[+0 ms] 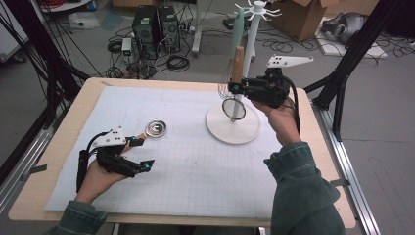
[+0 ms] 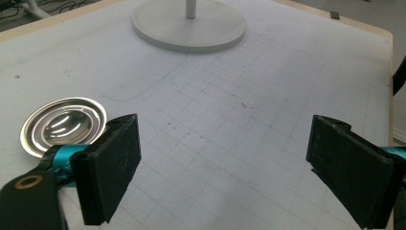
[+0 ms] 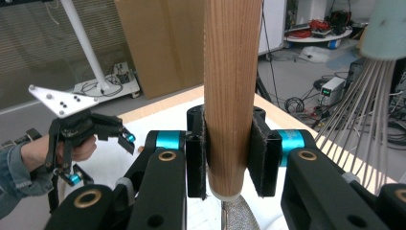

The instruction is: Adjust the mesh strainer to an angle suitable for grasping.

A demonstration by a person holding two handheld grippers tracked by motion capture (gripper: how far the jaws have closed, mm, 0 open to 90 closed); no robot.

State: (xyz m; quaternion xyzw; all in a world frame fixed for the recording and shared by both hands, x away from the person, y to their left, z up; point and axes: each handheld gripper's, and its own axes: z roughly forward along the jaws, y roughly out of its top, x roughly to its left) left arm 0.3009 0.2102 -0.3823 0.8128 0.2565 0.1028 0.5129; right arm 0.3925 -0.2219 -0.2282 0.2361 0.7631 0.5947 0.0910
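Note:
My right gripper [image 1: 236,88] is shut on the wooden handle [image 3: 232,86] of a mesh strainer [image 1: 234,108] and holds it upright beside the pole of a white hook stand [image 1: 250,41]. The mesh hangs just above the stand's round base [image 1: 218,129]. A whisk [image 1: 237,27] with a pale green handle hangs from the stand, right next to the strainer; its wires [image 3: 354,120] fan out to the right. My left gripper [image 2: 225,163] is open and low over the grid mat. A shiny round metal ladle bowl [image 2: 62,123] lies just beyond its left jaw, also seen as the ladle bowl [image 1: 155,128].
The white grid mat [image 1: 195,166] covers most of the wooden table [image 1: 63,142]. Black frame legs [image 1: 352,54] stand at both sides. On the floor behind are computer towers [image 1: 155,27], cables and a cardboard box [image 1: 301,17].

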